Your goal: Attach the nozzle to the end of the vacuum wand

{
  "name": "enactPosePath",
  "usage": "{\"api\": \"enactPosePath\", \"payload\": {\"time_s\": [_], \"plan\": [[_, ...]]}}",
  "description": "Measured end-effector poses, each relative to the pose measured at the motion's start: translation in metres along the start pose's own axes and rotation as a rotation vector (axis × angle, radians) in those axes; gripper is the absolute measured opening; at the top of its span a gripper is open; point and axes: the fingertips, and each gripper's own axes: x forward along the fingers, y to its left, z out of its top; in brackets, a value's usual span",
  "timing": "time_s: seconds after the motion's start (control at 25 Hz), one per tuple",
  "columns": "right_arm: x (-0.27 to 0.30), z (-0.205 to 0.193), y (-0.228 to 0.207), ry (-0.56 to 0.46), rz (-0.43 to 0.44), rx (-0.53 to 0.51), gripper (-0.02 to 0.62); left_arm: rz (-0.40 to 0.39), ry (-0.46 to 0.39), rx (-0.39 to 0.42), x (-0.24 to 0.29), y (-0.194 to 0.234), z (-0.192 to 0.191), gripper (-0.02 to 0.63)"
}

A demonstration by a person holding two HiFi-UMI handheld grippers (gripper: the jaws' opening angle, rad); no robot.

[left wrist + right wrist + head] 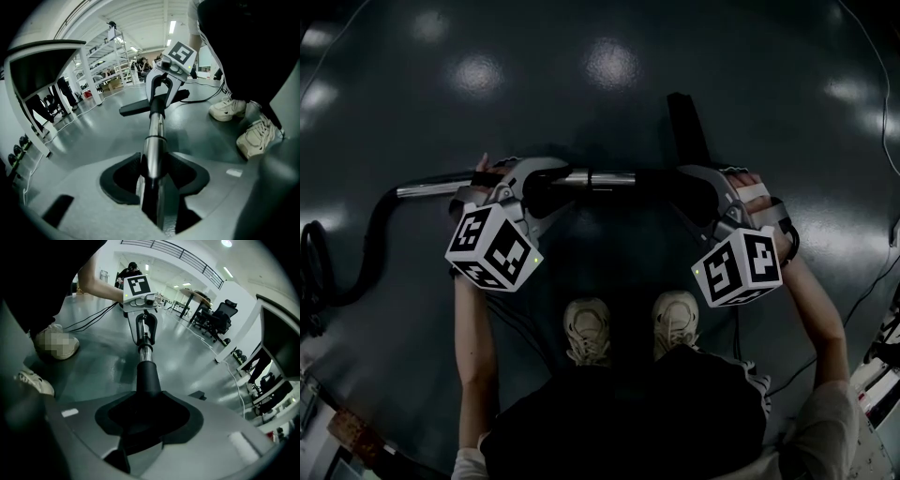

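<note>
The floor was dark, glossy and bare beneath the vacuum wand, with ceiling lights mirrored in pale patches beyond it. The room was a large bright hall. In the left gripper view, white shelving stood far beyond the wand's left side. In the right gripper view, black office chairs and a table stood well off to the wand's right.

The wand lay level, crosswise in front of the person, held off the floor. The left gripper was clamped on its bare metal tube, pads pressed to both sides. The right gripper was closed around the black neck of the nozzle. That neck met the wand's right end, and the flat head stuck out away from the person. Whether it was fully seated could not be told.

A black hose ran from the wand's left end and curled down to the floor. The person's two pale shoes stood just on the near side of the wand, below its middle. Thin cables trailed over the floor past the wand's right end. Nothing lay between the two grippers except the wand itself.
</note>
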Motion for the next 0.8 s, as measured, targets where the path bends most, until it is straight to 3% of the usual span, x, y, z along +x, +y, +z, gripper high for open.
{"api": "enactPosePath", "payload": {"time_s": [0.4,0.56,0.68,0.8], "plan": [[0.010,-0.001,0.000,-0.015,0.013,0.014,0.173,0.008,-0.006,0.031,0.012,0.001,0.013,0.184],[0.011,-0.001,0.001,-0.025,0.017,0.010,0.173,0.067,0.096,0.031,0.004,0.006,-0.008,0.221],[0.012,0.000,0.002,-0.025,0.022,0.010,0.173,0.080,0.215,0.068,-0.003,0.005,-0.033,0.204],[0.011,0.003,0.002,-0.030,0.028,0.016,0.173,0.072,0.278,0.064,-0.008,0.007,-0.055,0.199]]}}
